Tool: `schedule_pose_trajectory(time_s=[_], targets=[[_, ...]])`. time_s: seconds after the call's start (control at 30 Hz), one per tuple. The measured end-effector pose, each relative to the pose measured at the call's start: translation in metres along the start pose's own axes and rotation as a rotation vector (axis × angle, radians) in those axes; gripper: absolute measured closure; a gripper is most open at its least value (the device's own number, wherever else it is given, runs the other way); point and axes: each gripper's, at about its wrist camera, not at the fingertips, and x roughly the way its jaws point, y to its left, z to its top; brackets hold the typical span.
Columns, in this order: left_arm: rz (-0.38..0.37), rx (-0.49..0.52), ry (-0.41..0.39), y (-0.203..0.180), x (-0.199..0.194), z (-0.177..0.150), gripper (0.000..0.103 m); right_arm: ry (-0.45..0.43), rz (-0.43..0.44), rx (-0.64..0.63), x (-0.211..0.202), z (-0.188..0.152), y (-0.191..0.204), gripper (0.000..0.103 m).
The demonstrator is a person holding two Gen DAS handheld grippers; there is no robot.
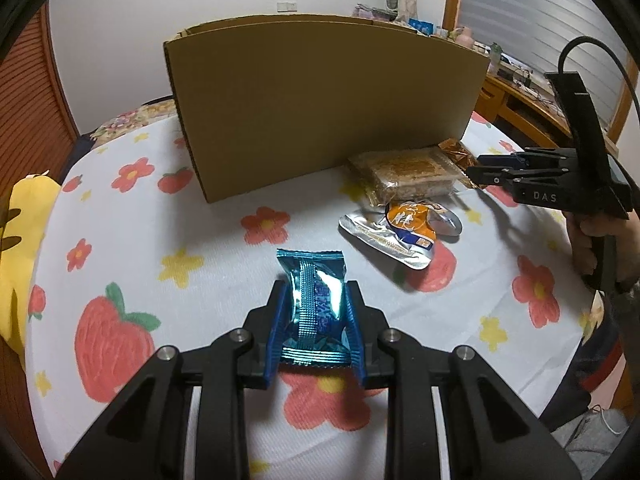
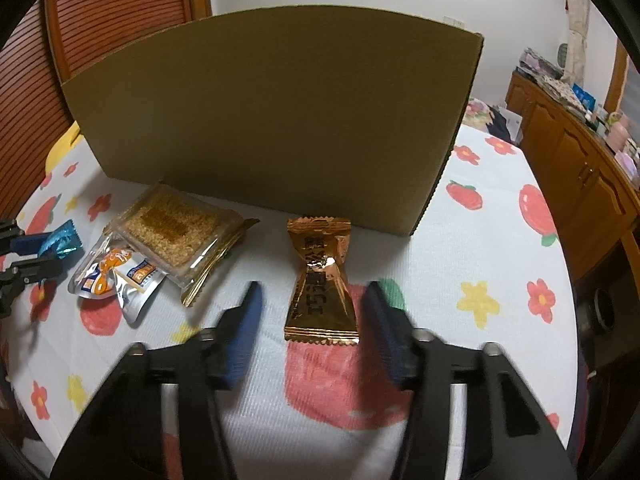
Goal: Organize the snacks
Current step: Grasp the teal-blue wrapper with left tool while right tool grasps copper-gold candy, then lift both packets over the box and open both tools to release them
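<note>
Blue packet (image 1: 316, 304) lengthwise in left gripper (image 1: 316, 300) — pointing toward box (image 1: 320, 108).

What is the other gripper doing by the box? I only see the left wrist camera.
Observer: The right gripper sits around a gold packet that lies flat on the cloth. There is a gap between the packet and each finger.
Operator: Is the packet squashed?
Observer: It is pinched in at its middle, like a bow.
Operator: Where is it from the box?
Observer: Its far end lies just in front of the cardboard box, to the right of the cracker pack.
</note>
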Motion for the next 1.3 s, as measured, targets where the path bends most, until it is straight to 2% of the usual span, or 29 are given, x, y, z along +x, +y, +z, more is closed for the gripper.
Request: schedule_pose_trajectory(time_s=[0.07,0.2,0.43,0.67,1.07,1.3], targets=[[0.015,0.007,-0.003,-0.001,-0.001,-0.002,0.077,0.002,-0.003,-0.01,-0.002,-0.001,0.001,0.075],[0.013,0.013,-0.011,-0.004,-0.003,-0.006,0.077,0.004,-0.01,-0.031,-0.007,-0.004,0.002,0.08],[-0.002,-0.015,-0.027,-0.004,-0.007,-0.008,0.077,-0.02,0.016,-0.007,-0.019,-0.014,-0.003,0.08],[-0.017,-0.015,-0.034,-0.004,-0.012,-0.009,0.085,-0.049,0.048,0.008,-0.035,-0.021,-0.006,0.08],[-0.025,-0.016,-0.022,-0.004,-0.011,-0.011,0.088,-0.057,0.057,0.005,-0.038,-0.026,0.005,0.08],[-0.036,-0.029,-0.086,-0.006,-0.029,-0.004,0.089,-0.084,0.069,0.006,-0.047,-0.025,0.009,0.08]])
